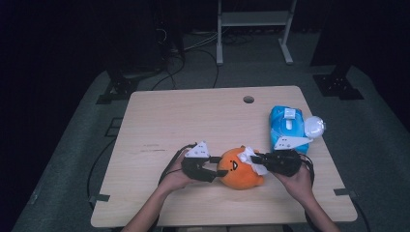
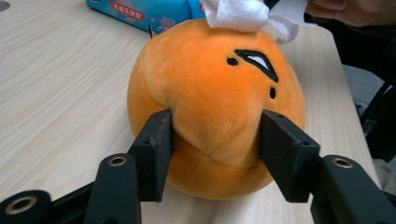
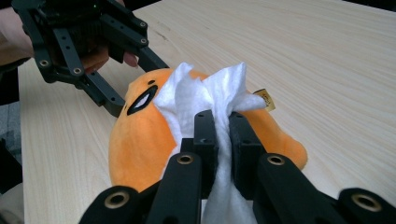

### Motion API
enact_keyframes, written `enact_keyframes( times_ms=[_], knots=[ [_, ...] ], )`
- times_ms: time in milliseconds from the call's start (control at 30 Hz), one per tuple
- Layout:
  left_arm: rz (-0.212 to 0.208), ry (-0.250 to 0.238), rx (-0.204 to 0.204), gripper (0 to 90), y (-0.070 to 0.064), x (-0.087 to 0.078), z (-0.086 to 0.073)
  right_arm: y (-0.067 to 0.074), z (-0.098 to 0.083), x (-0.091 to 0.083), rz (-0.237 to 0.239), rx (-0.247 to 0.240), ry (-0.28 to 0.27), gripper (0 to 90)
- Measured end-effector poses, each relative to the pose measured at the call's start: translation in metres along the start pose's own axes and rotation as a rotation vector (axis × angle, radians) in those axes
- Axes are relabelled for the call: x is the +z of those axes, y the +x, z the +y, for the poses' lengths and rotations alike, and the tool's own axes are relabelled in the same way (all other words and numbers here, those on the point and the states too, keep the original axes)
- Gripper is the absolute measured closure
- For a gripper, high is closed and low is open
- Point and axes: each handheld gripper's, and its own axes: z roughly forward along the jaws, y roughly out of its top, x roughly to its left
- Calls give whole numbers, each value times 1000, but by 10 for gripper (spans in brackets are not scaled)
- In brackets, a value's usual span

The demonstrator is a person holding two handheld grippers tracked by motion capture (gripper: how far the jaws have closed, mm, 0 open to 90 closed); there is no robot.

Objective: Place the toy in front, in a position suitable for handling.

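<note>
Item: orange plush toy (image 1: 240,169), on the table (image 1: 193,116) at 6 o'clock, near the front edge — between both tools. Left gripper (image 1: 215,170) at its 9 o'clock, jaws pressing into the plush's sides. Right gripper (image 1: 257,159) at 3 o'clock, clamped on a white tissue (image 3: 205,93) laid over the toy's top (nearer for wiping). Blue wipes pack (image 1: 286,126) at 2 o'clock. Toy's underside hidden.
</note>
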Motion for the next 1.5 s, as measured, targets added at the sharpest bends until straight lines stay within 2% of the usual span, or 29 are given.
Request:
enact_keyframes(
  times_ms=[33,67,100,167,267,300,367,433,467,500,600,667,933,1033,1167,1233,1267,1333,1400,1500],
  knots=[
    [-2,3,0,425,0,-4,2,2,1,2,0,-9,4,827],
    [-8,-17,-6,413,0,-10,5,5,3,6,-3,-31,10,827],
    [-8,-17,-6,413,0,-10,5,5,3,6,-3,-31,10,827],
    [-8,-51,0,413,-3,-15,10,12,8,11,20,-48,8,827],
    [-1,-51,20,412,-6,-12,12,18,12,16,33,-66,9,827],
    [21,-42,34,415,-6,-9,12,24,16,20,40,-82,9,827],
    [24,-41,28,424,-6,-8,11,26,18,22,42,-92,8,827],
    [43,-10,25,451,-4,-6,7,25,18,21,35,-98,7,826],
    [43,-10,25,452,-4,-6,7,25,18,21,35,-98,7,826],
    [45,-9,21,453,-2,-5,5,20,15,17,31,-79,6,826],
    [35,-15,0,453,2,-5,3,15,10,12,22,-61,6,826],
    [32,-14,-8,454,3,-5,2,9,-1,4,14,-33,11,826],
    [27,-12,-24,453,5,-5,0,7,-20,-7,17,3,56,826],
    [20,-11,-20,453,4,-4,0,3,-27,-10,36,37,76,826],
    [15,-8,-2,453,3,-4,0,-1,-21,-11,27,42,61,826],
    [12,-5,2,453,3,-4,0,-6,-8,-7,15,44,25,826],
    [12,-3,5,453,2,-4,0,-6,-8,-7,15,44,25,826],
    [12,-3,2,453,2,-4,-1,-16,3,2,4,58,8,827],
    [13,-5,-6,453,3,-5,-2,-21,4,8,3,71,13,827],
    [10,-6,-19,453,4,-5,-4,-21,-1,9,17,93,20,826]
  ],
)
